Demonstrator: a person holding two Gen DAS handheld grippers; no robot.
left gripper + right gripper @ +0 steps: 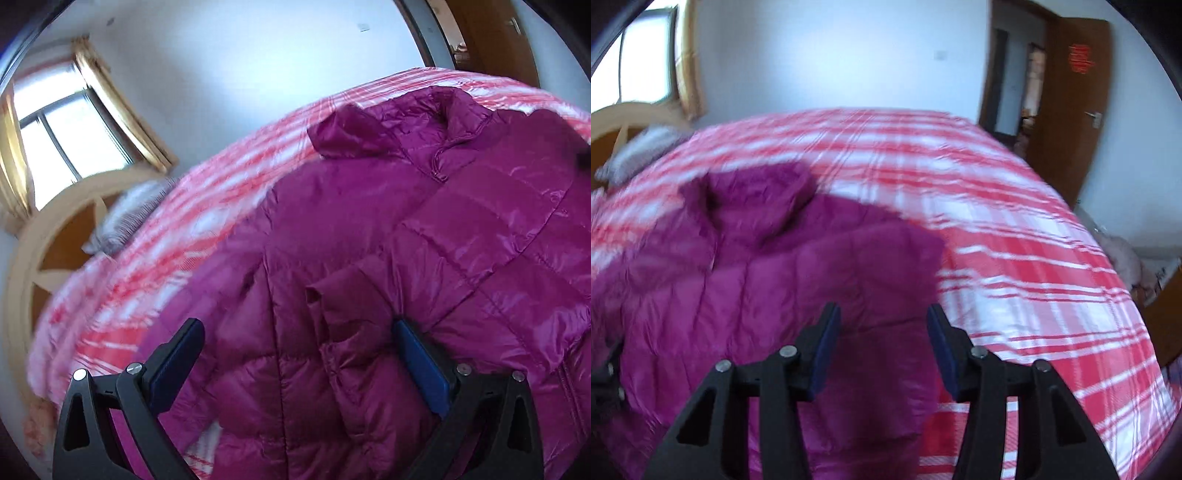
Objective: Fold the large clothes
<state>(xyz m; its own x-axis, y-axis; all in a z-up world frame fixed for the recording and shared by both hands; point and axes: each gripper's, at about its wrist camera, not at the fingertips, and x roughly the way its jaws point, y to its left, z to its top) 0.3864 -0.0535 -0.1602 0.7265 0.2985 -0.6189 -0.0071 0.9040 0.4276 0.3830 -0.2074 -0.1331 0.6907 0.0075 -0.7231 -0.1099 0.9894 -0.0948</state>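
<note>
A shiny magenta puffer jacket (424, 236) lies spread front-up on a bed, its collar (452, 122) toward the far side. One sleeve (347, 295) is folded in across the chest, and its cuff points toward the left gripper. My left gripper (297, 326) hovers over that sleeve, jaws wide and the pads clear of the fabric. In the blurred right wrist view the jacket (757, 277) fills the left half. My right gripper (882, 312) stands open above the jacket's right edge, nothing pinched between its blue pads.
The bed has a red and white plaid cover (1015, 240), with bare cover to the right of the jacket. A grey pillow (129, 214) leans at a wooden headboard (40, 236). Behind are a curtained window (66, 129) and an open brown door (1082, 96).
</note>
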